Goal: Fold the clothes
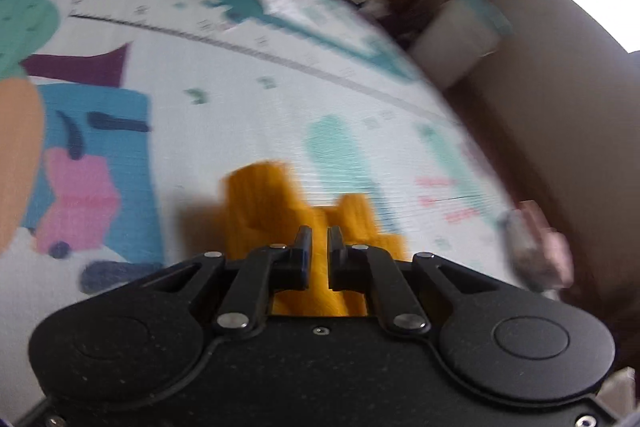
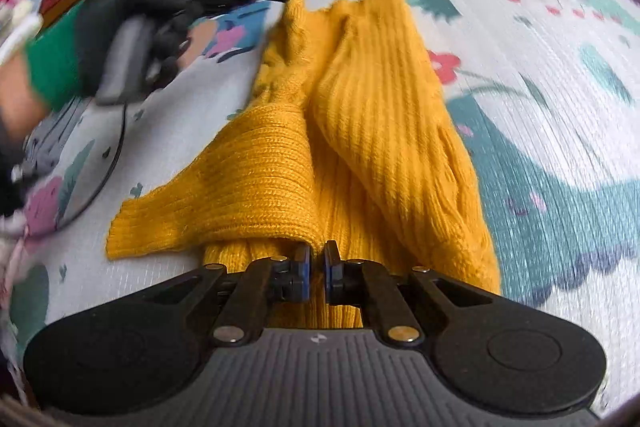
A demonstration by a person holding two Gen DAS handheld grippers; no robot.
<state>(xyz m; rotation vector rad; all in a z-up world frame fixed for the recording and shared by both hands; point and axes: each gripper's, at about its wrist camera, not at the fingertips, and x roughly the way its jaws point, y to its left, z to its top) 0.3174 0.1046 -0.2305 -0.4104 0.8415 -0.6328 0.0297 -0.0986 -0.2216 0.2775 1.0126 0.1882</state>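
Mustard-yellow ribbed knit sweater (image 2: 360, 115) lies bunched on the white patterned play mat (image 2: 540, 75) — stretched between both claws. Right gripper (image 2: 317, 257) clamped on its near edge; left gripper (image 1: 319, 239) pinching the far end — black-gloved hand (image 2: 132, 27) holding it.

Patterned play mat (image 2: 520, 131) under a rumpled mustard knit sweater (image 2: 360, 115).

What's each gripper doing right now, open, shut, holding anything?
Left gripper: shut on the yellow knit sweater.
Right gripper: shut on the same sweater's near edge.
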